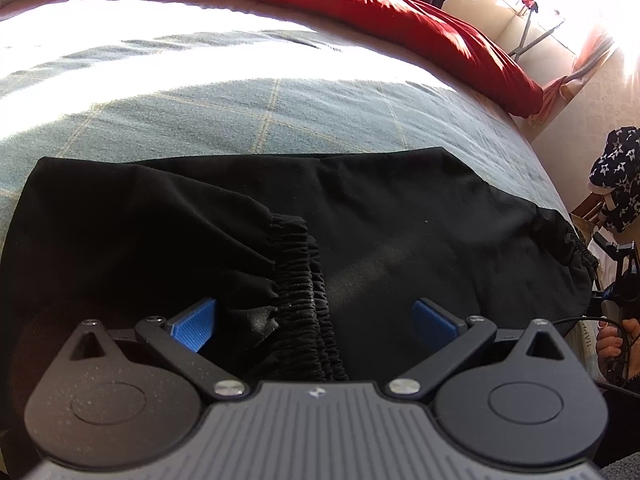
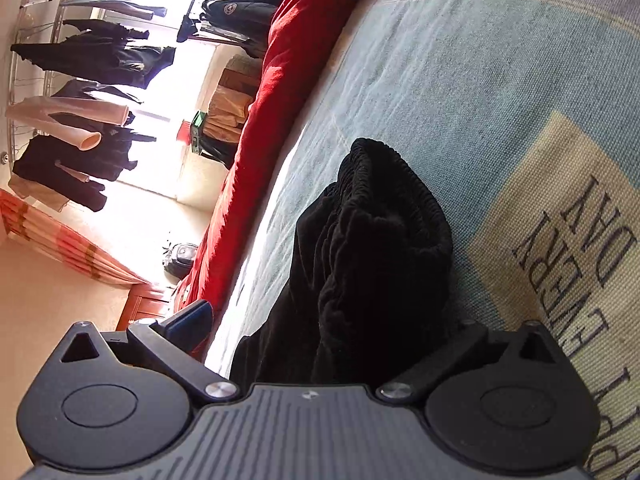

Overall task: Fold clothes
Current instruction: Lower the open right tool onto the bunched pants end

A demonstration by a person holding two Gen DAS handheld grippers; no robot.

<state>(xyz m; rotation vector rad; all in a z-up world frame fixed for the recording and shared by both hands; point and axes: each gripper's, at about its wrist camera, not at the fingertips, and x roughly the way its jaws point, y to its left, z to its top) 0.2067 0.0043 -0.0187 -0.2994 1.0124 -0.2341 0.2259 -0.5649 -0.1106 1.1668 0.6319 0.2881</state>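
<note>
A black garment lies spread on the blue-grey bed sheet, one side folded over so that its gathered elastic waistband runs down the middle. My left gripper hovers just above this band, jaws open, both blue pads clear of the cloth. In the right wrist view the garment's other end stands bunched up, ribbed elastic edge on top. My right gripper is open wide around its base. Its left pad is free of the fabric, and the cloth hides the right one.
A red blanket lies along the far side of the bed. A beige printed patch marks the sheet beside the garment. Clothes hang on a rack past the bed. A star-patterned cloth and a hand are at the bed's right edge.
</note>
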